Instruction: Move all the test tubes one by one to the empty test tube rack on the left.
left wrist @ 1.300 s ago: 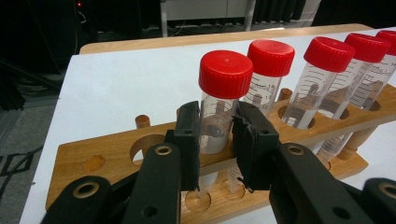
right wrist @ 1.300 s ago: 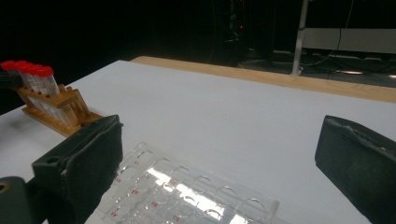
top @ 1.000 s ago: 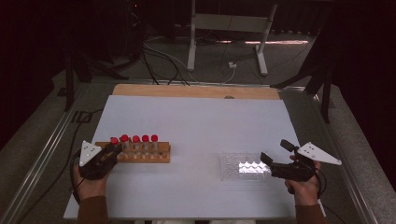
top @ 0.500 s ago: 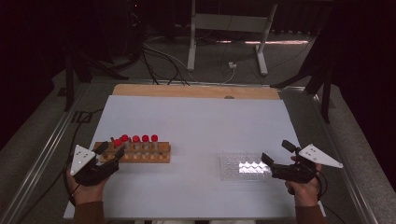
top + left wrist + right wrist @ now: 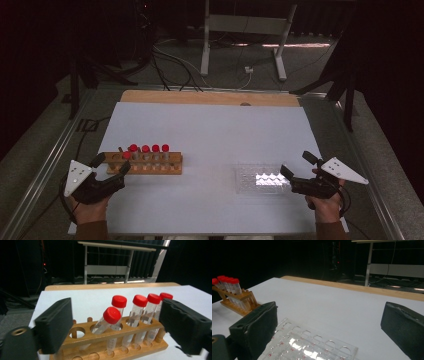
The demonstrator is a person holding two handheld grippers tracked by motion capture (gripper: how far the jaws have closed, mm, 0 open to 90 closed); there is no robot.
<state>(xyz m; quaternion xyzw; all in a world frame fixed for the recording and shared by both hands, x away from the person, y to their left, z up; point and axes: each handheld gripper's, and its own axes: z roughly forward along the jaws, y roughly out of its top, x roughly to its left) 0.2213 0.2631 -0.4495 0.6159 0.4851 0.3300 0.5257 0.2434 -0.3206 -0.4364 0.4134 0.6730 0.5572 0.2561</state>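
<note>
The left tool sits at the near left of the white worktop, just beside the left end of the wooden rack. Its jaws have just been opening and now stand wide, with nothing pressed between them. In the left gripper view the rack appears between the 2 black jaws, but the pads do not touch it.

The rack carries 5 tubes with red caps. 4 of them stand upright in a row, in the holes toward the right end of the rack. The 5th tube is in a hole more to the left, and it leans – its cap is lower than the others and tilts toward the left tool. The hole at the left end is empty.

The right tool is at the near right of the worktop, held by the person's right hand. Its jaws are also wide apart and hold nothing. Just in front of it lies a clear well plate, flat on the worktop – in the right gripper view its near edge is low between the jaws, though I cannot tell if the left pad touches it. The rack and the plate are well apart.
</note>
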